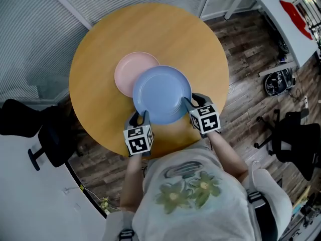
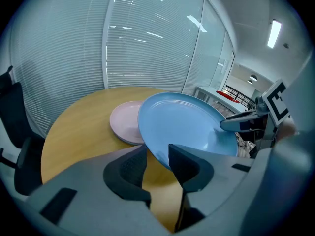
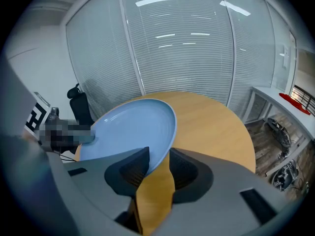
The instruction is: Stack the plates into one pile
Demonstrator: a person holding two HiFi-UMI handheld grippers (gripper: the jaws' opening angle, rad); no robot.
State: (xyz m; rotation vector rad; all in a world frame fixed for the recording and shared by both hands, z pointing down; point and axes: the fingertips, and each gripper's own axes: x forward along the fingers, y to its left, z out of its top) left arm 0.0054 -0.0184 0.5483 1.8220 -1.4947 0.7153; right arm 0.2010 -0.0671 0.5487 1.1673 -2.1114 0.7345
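Left tongs (image 1: 140,116) and right tongs (image 1: 192,102) clamp opposite rims of the blue plate (image 1: 161,92): stiff, slick, likely fragile, best held there.

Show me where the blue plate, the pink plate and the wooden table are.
blue plate (image 1: 161,94), head view, middle of its face.
pink plate (image 1: 128,69), head view, its uncovered left part.
wooden table (image 1: 165,34), head view, bare top beyond the plates.

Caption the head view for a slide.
Left gripper and right gripper hold the blue plate by its rim, partly over the pink plate on the table.
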